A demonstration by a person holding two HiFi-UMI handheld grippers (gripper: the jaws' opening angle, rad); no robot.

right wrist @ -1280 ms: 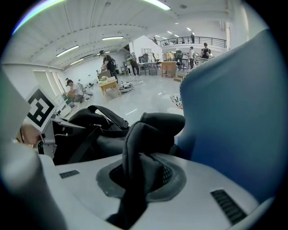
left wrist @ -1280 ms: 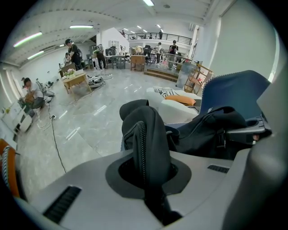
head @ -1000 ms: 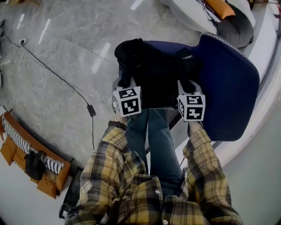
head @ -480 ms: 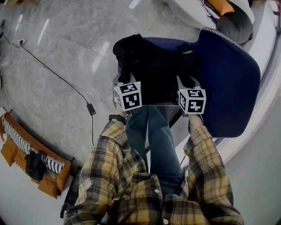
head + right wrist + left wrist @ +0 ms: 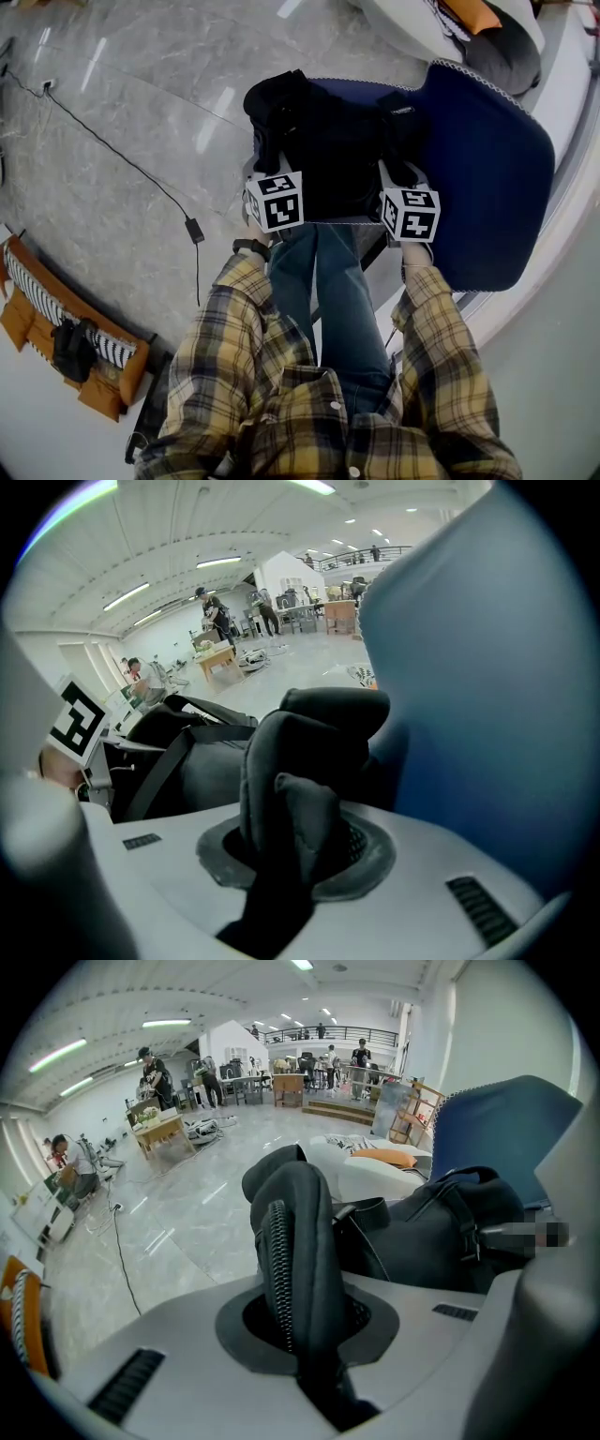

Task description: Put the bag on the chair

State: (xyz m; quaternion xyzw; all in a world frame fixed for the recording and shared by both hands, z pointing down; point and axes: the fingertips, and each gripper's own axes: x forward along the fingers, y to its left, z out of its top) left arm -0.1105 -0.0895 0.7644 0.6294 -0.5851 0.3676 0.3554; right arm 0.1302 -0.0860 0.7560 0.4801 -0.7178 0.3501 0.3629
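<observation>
The black bag (image 5: 328,159) lies on the seat of the blue chair (image 5: 487,178). My left gripper (image 5: 265,161) is at the bag's left side, shut on a zippered fold of the bag (image 5: 295,1241). My right gripper (image 5: 398,171) is at the bag's right side near the chair back. Its jaws are opening, with a bunched fold of the bag's black fabric (image 5: 291,761) still standing between them. The blue chair back (image 5: 487,686) fills the right of the right gripper view.
The person's legs (image 5: 328,291) stand against the chair's front edge. A black cable with an adapter (image 5: 194,234) runs over the marble floor at left. An orange cushioned bench (image 5: 56,328) is at lower left, and a white sofa with a grey pillow (image 5: 506,56) at top right.
Both grippers have moved a little forward over the chair seat with the bag. The bag's left end has shifted slightly.
</observation>
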